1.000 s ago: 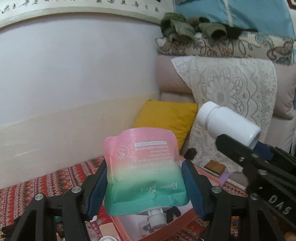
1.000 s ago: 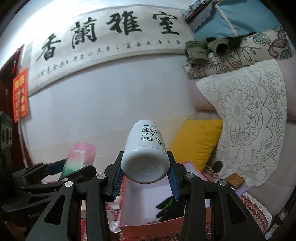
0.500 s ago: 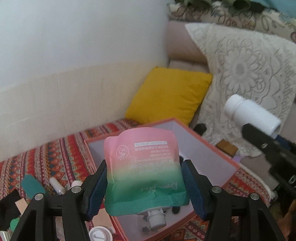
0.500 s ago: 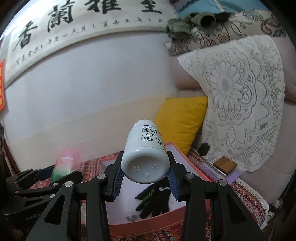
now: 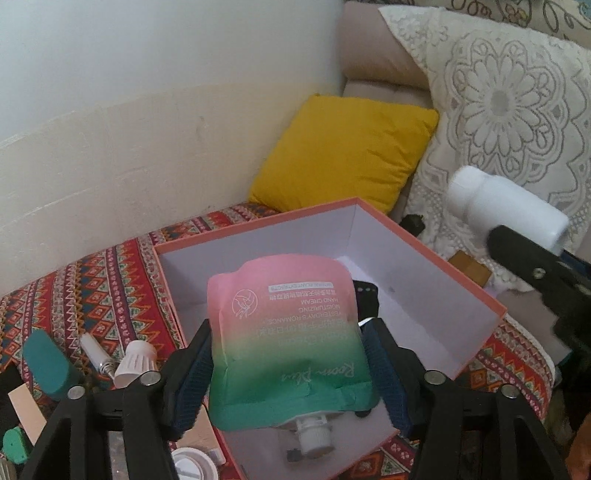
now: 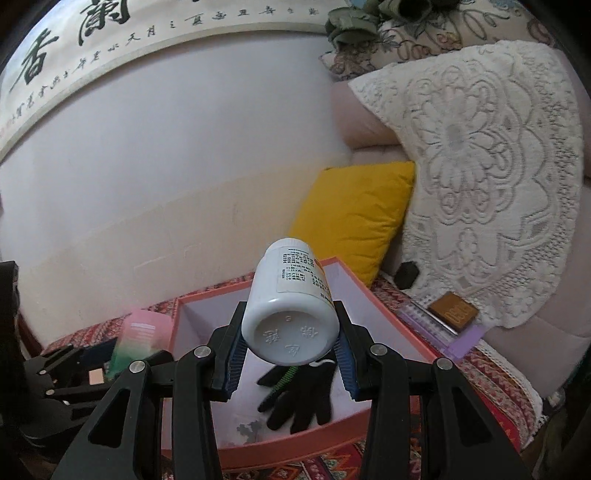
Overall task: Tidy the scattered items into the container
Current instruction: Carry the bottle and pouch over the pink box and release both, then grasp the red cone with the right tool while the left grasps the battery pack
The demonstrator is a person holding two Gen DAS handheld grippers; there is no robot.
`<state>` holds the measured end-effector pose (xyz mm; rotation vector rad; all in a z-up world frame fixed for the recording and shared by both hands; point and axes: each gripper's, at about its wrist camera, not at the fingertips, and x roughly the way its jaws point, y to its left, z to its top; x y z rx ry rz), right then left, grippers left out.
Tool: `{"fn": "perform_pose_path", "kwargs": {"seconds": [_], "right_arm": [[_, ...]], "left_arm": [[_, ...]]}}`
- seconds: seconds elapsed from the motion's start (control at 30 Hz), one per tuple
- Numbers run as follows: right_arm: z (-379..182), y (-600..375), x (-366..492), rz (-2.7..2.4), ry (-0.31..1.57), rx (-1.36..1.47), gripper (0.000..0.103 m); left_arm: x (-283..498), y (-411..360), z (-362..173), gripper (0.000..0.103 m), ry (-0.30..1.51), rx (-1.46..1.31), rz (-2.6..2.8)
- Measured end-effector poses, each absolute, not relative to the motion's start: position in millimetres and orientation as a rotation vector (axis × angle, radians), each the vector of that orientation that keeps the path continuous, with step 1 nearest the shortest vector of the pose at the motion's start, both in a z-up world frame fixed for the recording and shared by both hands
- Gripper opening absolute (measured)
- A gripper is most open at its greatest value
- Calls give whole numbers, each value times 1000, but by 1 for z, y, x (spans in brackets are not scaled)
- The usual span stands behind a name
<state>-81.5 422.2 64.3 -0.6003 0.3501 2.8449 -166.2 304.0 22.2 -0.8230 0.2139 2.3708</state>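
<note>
Left gripper (image 5: pixel 290 363), lower centre of left wrist view: jaws clamped on pink-green hand cream pouch (image 5: pixel 284 332), cap end down, held above the box. Right gripper (image 6: pixel 290 356), lower centre of right wrist view: jaws clamped on white pill bottle (image 6: pixel 291 314), base toward camera, tilted, also over the box. Orange box (image 5: pixel 436 258), mid-frame, open top, white interior; black glove (image 6: pixel 299 391) lies inside, w/ small dark bits near front wall. Lower left of left view, on patterned cloth (image 5: pixel 92 288): teal item (image 5: pixel 48 363), white caps, small tube, outside box. Beyond: yellow cushion (image 5: pixel 347 147) against wall, lace cover (image 6: pixel 480 166) at right. Upper left of right view: calligraphy scroll (image 6: pixel 110 33).
</note>
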Motion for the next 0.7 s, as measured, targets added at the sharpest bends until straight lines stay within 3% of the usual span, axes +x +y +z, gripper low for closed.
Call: {"fn": "perform_pose_path", "kwargs": {"seconds": [0.03,0.07,0.1,0.13,0.5,0.7], "right_arm": [[63,422,-85,2857,350,-597,50],[62,422,-86,2860,365,-579,59],[62,423,-85,2851,385,-553,88],[62,424,-83,2840,400,-516,103],[64,419,-77,2853,445,-483,103],[73,372,-71,2951,380,-487,103]], "left_arm": [[-167,304,23,90,216,-822,2384],[-167,302,26,97,215,-811,2408],[-167,301,29,103,214,-799,2433],[-166,299,32,103,210,-787,2450],[-155,245,54,103,143,-755,2513],[-139,188,56,103,139,-771,2590]]}}
